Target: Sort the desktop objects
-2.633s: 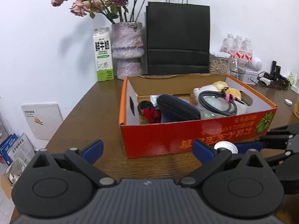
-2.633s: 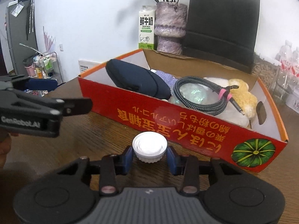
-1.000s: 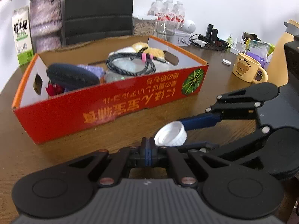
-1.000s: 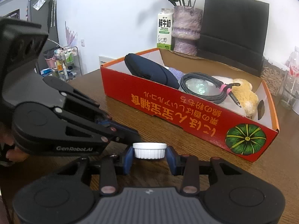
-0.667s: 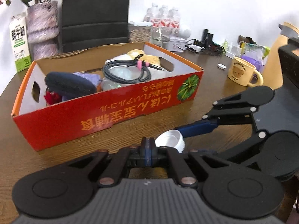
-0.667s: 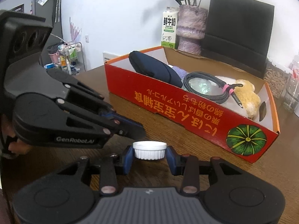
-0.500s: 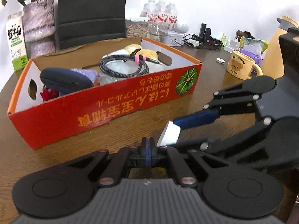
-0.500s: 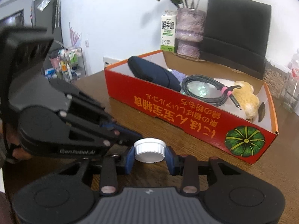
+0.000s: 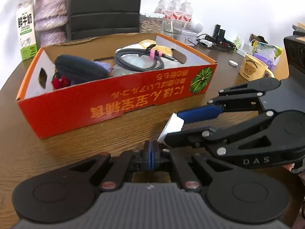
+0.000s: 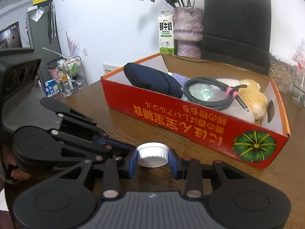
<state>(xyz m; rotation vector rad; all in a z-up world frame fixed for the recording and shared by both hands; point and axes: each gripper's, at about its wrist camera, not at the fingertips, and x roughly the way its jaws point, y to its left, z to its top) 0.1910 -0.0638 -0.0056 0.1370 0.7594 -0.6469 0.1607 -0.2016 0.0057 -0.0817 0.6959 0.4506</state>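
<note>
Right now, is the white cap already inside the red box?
No, the white cap is clamped between the right gripper fingers, above the table in front of the red box.

A cardboard box (image 9: 118,97) sits on the wooden table (image 9: 38,152). Inside it, a zip pouch (image 9: 80,69) lies toward the left end, a coiled cable (image 9: 139,60) rests on a plush toy (image 10: 251,97) toward the right. Behind the box stand a milk carton (image 9: 25,28), a vase (image 9: 50,17) and a paper bag (image 9: 104,7). Water bottles (image 9: 176,9) stand farther right, and a mug (image 9: 251,69) sits right of the box. In front of the box, a bottle cap (image 10: 152,154) sits between the right gripper's (image 10: 152,161) fingers, with the left gripper (image 9: 152,156) just beside it.
</note>
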